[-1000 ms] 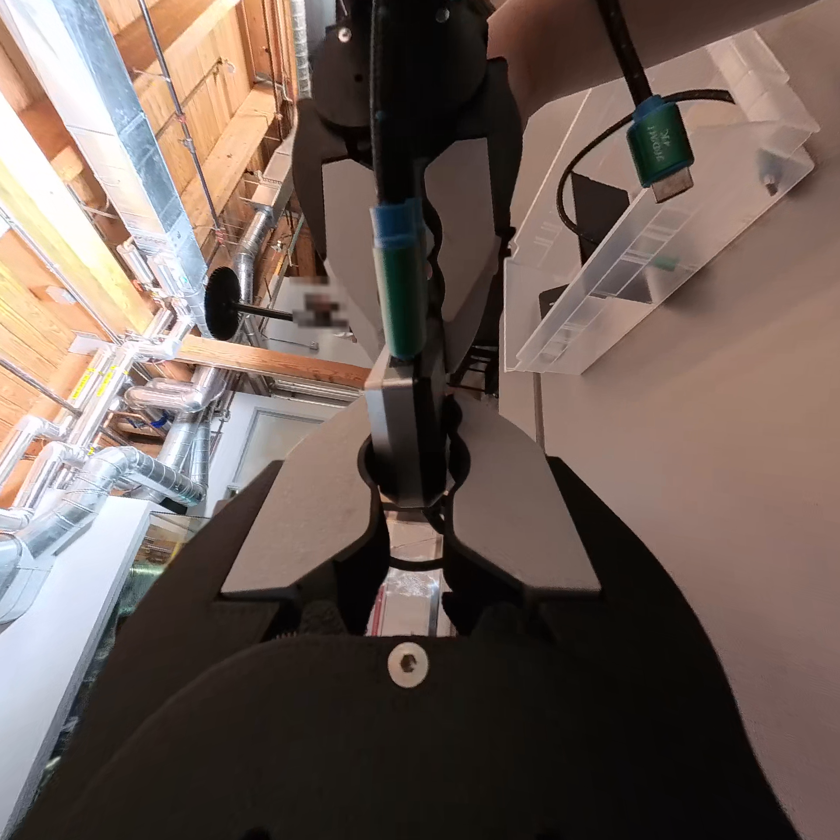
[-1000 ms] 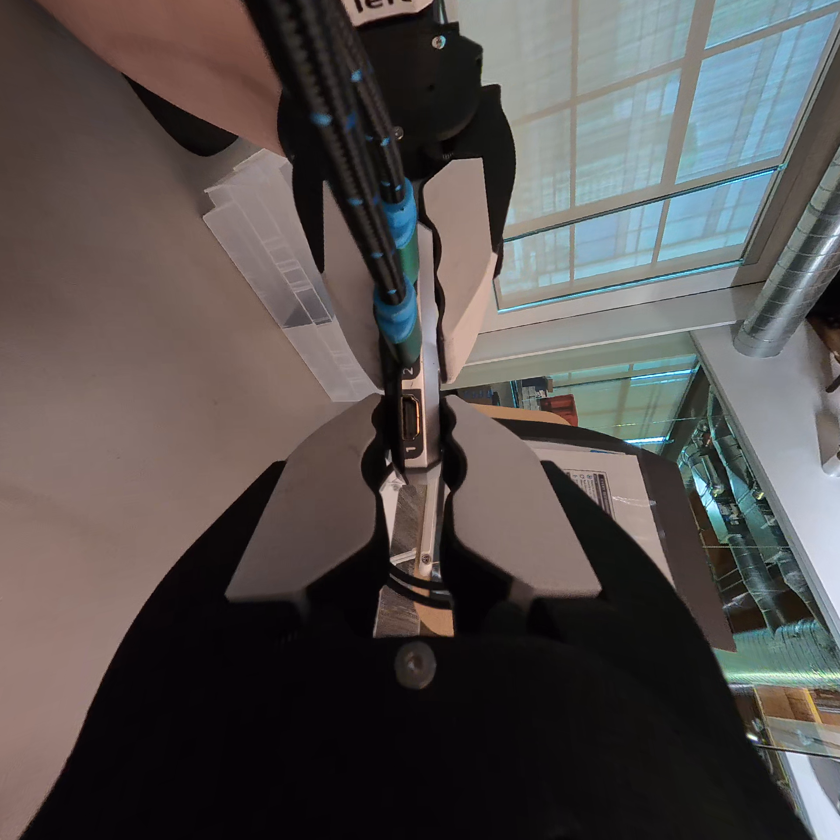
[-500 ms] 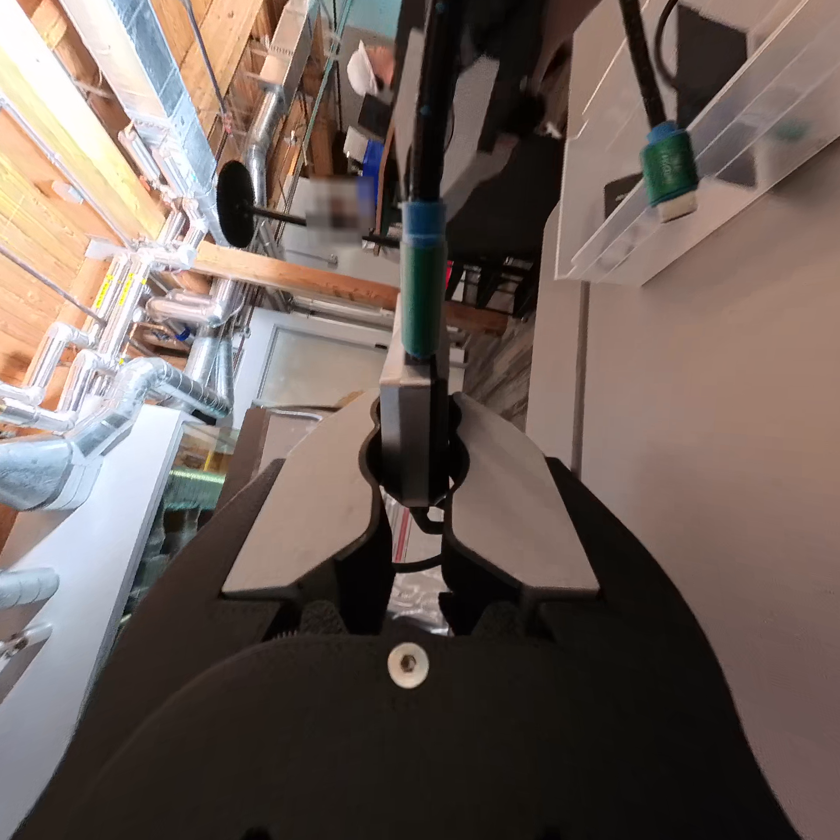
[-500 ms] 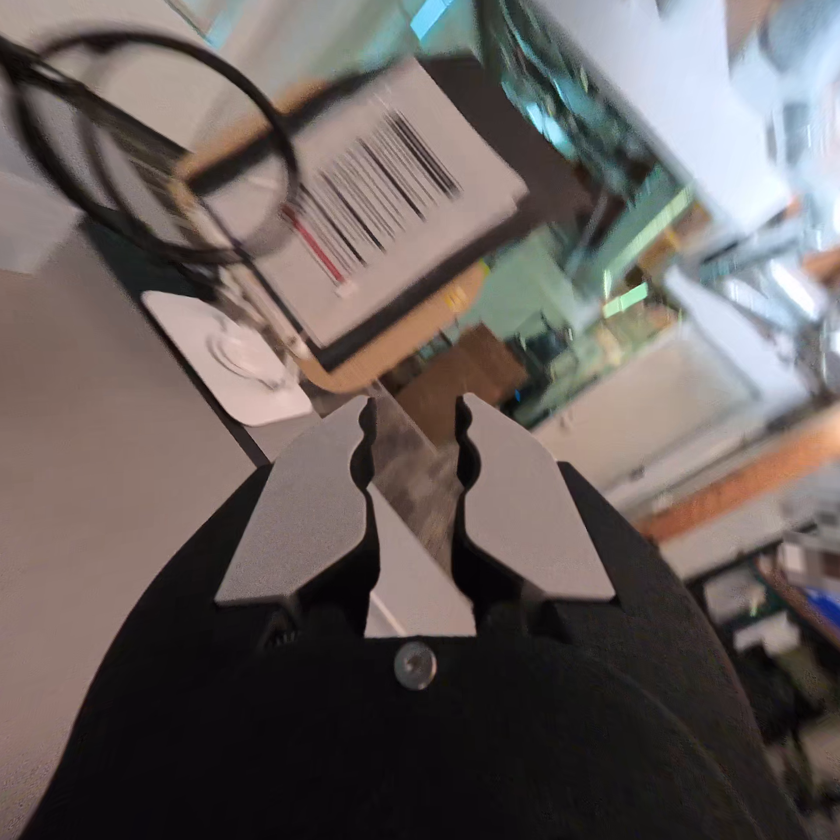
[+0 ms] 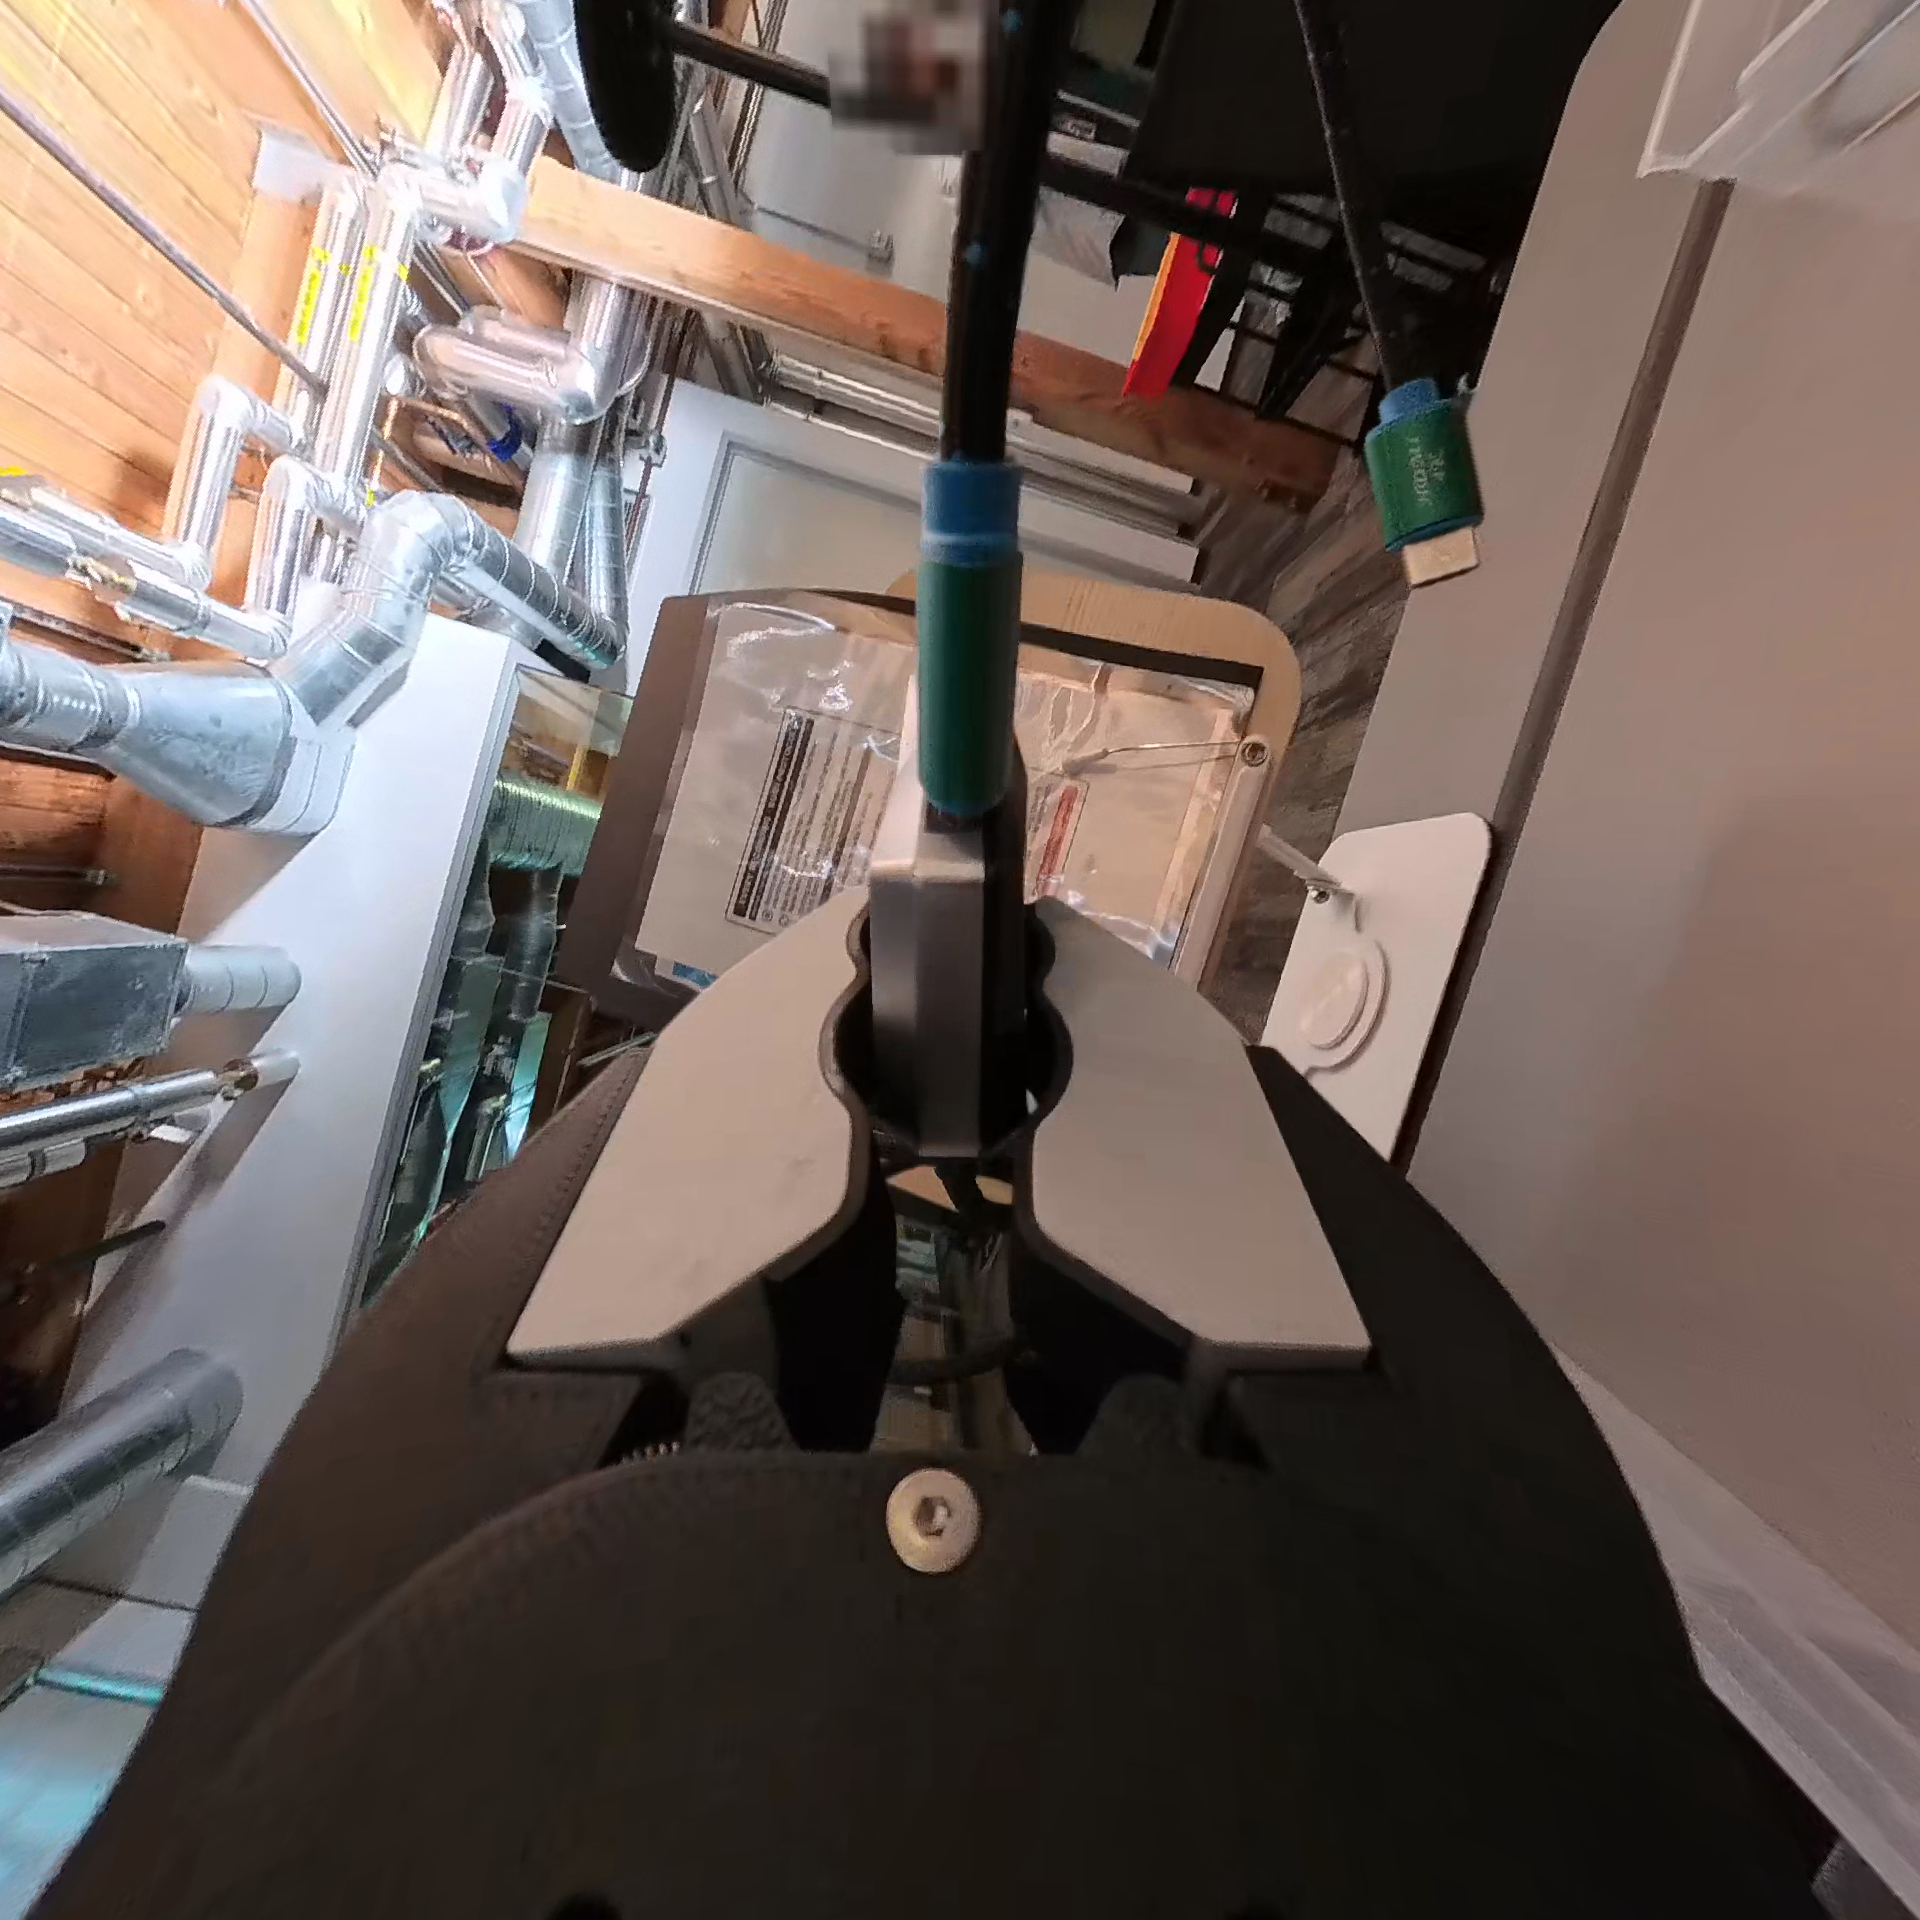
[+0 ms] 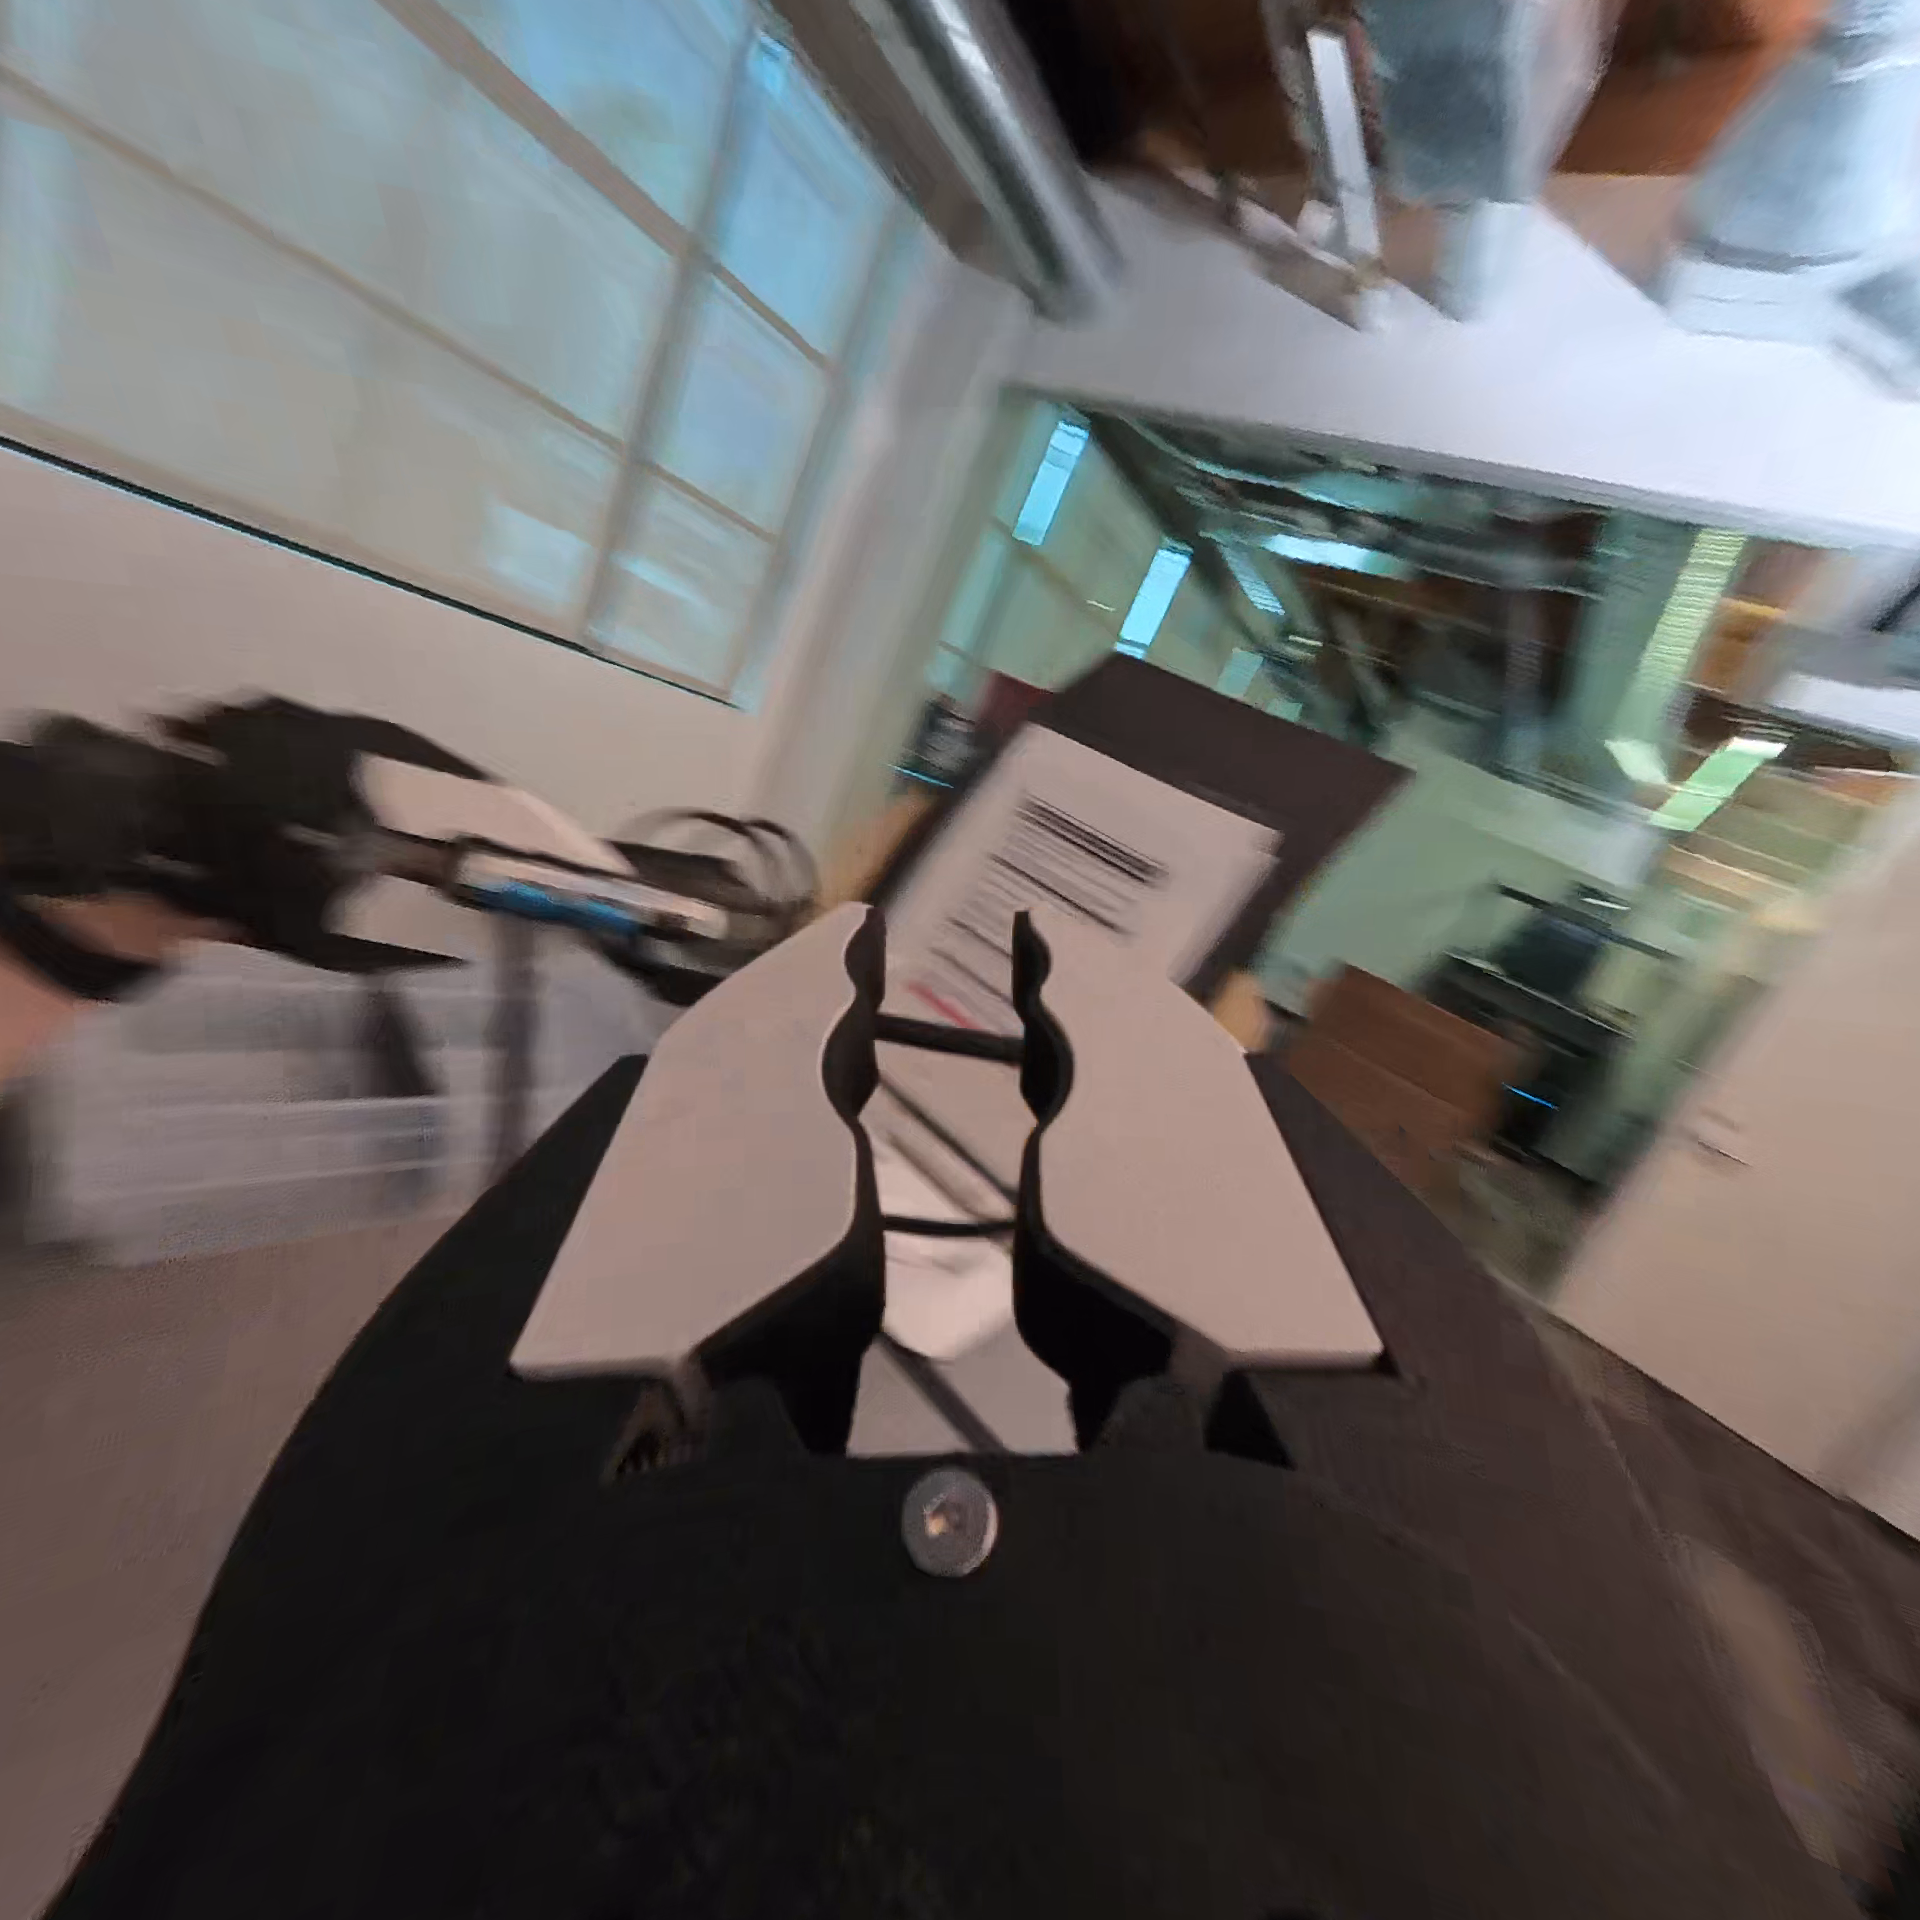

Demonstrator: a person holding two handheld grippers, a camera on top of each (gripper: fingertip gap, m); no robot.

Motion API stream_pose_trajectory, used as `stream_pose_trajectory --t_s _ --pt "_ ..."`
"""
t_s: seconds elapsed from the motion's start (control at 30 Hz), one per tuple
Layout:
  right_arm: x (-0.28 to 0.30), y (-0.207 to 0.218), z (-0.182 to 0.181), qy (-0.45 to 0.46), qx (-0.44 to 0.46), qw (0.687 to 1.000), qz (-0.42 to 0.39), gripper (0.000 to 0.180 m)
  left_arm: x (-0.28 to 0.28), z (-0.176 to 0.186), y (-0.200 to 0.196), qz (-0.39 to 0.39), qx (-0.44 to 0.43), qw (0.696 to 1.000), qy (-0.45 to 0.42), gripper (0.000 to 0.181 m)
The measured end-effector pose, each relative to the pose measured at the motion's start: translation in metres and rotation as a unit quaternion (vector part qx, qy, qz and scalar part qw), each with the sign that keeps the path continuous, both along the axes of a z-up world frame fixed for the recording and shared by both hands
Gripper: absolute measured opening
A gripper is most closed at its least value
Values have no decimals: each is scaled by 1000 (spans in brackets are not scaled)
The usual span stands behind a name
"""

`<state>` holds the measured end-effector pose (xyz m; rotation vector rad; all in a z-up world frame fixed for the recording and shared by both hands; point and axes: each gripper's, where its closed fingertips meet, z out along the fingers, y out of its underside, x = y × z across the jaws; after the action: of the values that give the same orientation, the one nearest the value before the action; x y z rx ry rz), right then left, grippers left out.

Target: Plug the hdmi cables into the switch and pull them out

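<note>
The left gripper [image 5: 951, 1023] is closed on the grey HDMI switch [image 5: 925, 997], which stands edge-on between its fingers at the centre of the frame. One green HDMI plug [image 5: 964, 681] with a blue collar sits in the top end of the switch, and its black cable [image 5: 987, 260] goes up to the top edge. A second green HDMI plug [image 5: 1423, 494] hangs free at the upper right, apart from the switch, beside the pale table [image 5: 1714, 831].

The right gripper [image 6: 948, 1023] holds nothing; its jaws stand a little apart. This view is blurred. At its middle left the left gripper shows again, with the switch and blue cable collars.
</note>
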<state>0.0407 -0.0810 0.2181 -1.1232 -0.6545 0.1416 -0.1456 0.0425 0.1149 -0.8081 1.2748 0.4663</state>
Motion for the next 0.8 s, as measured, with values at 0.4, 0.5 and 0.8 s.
stream_pose_trajectory --t_s 0.4,0.5,0.8 --pt "-120 20 -69 -82 -149 981 95 28 14 -3 6 20 6 1000 -3 22" --pt "-134 10 -60 -55 -128 983 118 22 15 -5 9 29 2 1000 -6 22" --pt "-156 43 -111 -81 -223 969 71 15 15 0 12 41 -3 999 -34 21"
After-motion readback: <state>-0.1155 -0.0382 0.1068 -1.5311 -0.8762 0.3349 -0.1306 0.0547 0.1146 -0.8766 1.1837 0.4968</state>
